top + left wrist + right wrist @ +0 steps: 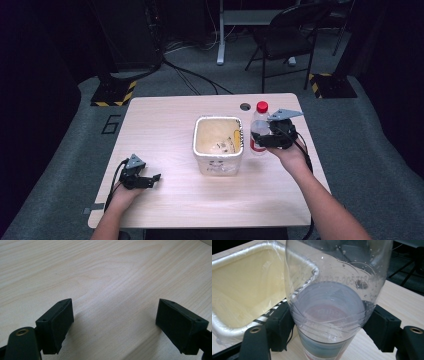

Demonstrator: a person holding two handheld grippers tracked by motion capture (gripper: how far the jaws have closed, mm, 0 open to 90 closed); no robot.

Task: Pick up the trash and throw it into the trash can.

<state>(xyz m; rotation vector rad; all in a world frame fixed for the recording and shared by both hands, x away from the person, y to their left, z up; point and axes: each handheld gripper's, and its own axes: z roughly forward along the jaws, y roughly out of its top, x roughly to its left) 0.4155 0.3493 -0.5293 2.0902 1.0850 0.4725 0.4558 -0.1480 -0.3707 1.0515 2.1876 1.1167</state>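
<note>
A clear plastic bottle (259, 128) with a red cap and a red-and-white label stands upright to the right of a white bin (218, 145) lined with clear plastic. My right gripper (270, 137) is shut on the bottle's middle. In the right gripper view the bottle (332, 302) has a little water in it, both pads (280, 325) press its sides, and the bin (242, 290) lies to the left. My left gripper (150, 179) rests open at the table's front left. Its pads (58, 323) stand wide apart over bare wood.
The light wooden table (165, 112) has a round cable hole (245, 106) near its far edge. A black chair (290, 40) and a desk leg (220, 35) stand on the grey carpet beyond. Yellow-and-black bases (112, 94) flank the far corners.
</note>
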